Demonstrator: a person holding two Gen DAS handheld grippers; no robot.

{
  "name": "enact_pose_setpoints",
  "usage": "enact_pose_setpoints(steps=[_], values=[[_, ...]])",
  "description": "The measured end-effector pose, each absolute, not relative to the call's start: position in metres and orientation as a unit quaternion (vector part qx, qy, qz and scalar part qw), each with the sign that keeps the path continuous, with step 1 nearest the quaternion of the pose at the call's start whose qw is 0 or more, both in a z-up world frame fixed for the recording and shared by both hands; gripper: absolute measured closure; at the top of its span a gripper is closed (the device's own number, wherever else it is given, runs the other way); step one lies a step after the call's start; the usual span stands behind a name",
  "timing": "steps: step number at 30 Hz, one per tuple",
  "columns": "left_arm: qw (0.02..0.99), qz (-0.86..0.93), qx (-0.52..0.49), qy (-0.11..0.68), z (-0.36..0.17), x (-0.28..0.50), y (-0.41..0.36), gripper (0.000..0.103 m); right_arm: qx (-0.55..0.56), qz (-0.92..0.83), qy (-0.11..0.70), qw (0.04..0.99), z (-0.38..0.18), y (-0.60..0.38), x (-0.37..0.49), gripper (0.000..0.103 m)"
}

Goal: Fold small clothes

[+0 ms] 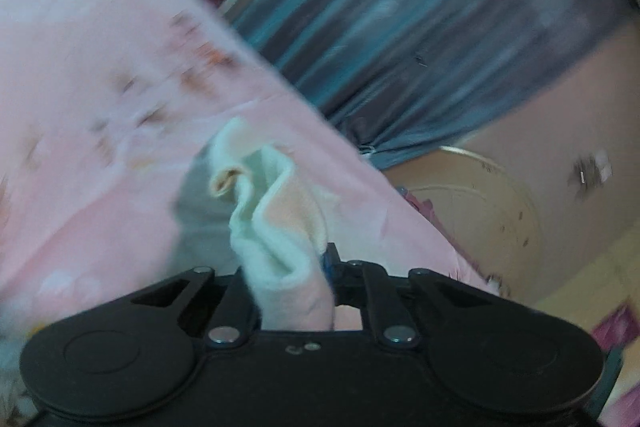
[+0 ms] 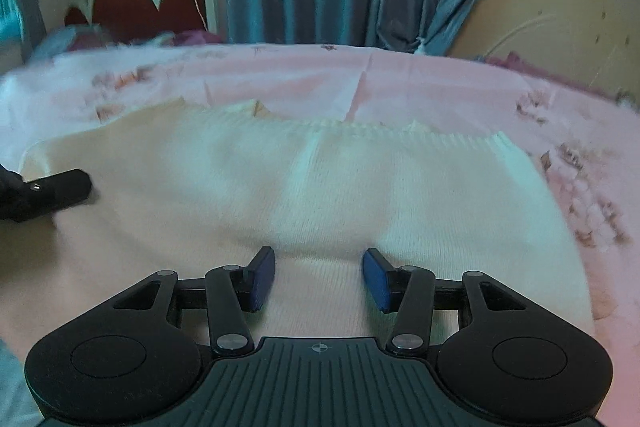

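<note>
Cream knit garment (image 2: pixel 320 187) bunched in clamped left hand-held gripper (image 1: pixel 290 291), pads hidden, right hand-held gripper (image 2: pixel 319 277) apart.

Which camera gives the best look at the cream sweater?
The right wrist view: the cream sweater lies spread across the pink bedsheet, ribbed edge visible. The left wrist view shows only a bunched fold pinched in the left gripper.

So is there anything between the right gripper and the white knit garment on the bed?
Nothing visible. The right gripper is open with only the bare white knit garment between its blue pads.
</note>
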State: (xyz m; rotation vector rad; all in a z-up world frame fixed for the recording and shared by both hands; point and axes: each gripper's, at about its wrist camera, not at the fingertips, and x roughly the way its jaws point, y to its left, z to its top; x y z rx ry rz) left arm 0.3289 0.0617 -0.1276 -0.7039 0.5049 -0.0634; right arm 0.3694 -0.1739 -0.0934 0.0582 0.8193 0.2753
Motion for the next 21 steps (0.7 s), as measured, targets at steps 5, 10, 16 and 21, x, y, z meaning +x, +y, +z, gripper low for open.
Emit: enact_pose_setpoints(steps=[5, 10, 16, 21], values=[[0.937, -0.090, -0.245, 0.230, -0.089, 0.334, 0.002, 0.092, 0.122, 0.135, 0.386, 0.904, -0.072, -0.228, 0.365, 0.054], [0.938, -0.165, -0.169, 0.255, -0.083, 0.338, -0.077, 0.093, 0.162, 0.111, 0.371, 0.907, -0.053, -0.297, 0.353, 0.054], [0.923, -0.197, -0.086, 0.318, -0.123, 0.338, -0.143, 0.092, 0.198, 0.080, 0.375, 0.902, -0.054, -0.364, 0.335, 0.054], [0.921, -0.194, -0.046, 0.336, -0.140, 0.320, -0.161, 0.080, 0.255, 0.115, 0.377, 0.883, -0.055, -0.383, 0.330, 0.054]])
